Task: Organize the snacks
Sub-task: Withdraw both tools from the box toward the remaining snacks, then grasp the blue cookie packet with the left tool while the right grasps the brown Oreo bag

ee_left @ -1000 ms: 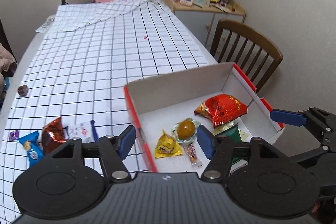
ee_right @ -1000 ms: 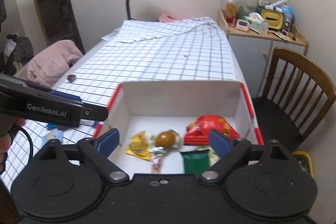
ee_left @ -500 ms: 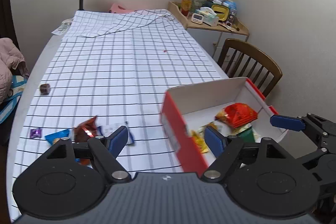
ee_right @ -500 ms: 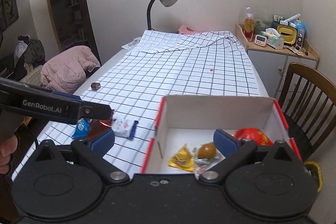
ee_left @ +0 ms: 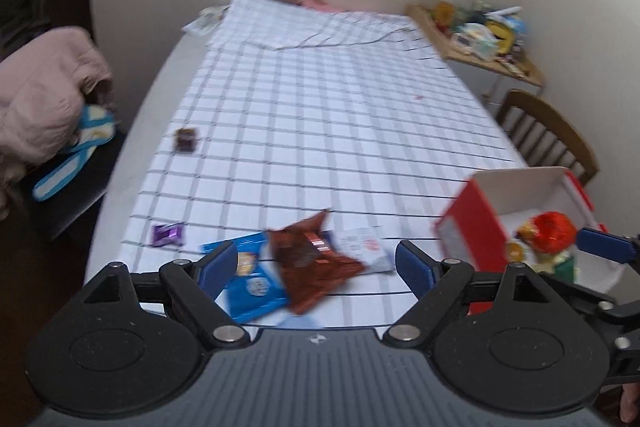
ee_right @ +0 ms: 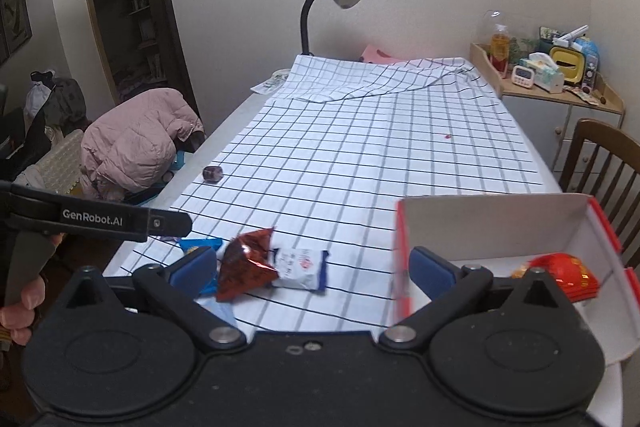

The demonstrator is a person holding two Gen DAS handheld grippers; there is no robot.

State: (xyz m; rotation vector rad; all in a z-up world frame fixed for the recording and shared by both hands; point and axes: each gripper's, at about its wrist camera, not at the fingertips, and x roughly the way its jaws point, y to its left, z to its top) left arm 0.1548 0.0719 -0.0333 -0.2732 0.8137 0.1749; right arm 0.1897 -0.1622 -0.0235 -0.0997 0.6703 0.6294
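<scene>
Some snacks sit in the red & white cardboard box [ee_right: 496, 227] already, w/ a shiny brown foil bag [ee_left: 312, 263] etc. left on the checked cloth [ee_right: 360, 155], both grippers [ee_left: 312, 263] [ee_right: 312, 267] wide apart, empty.

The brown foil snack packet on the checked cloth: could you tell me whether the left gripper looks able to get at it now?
Probably yes: the left gripper is open, its jaws having just widened, and the brown foil snack packet lies uncovered ahead of its empty fingers, overlapping the blue packet.
</scene>
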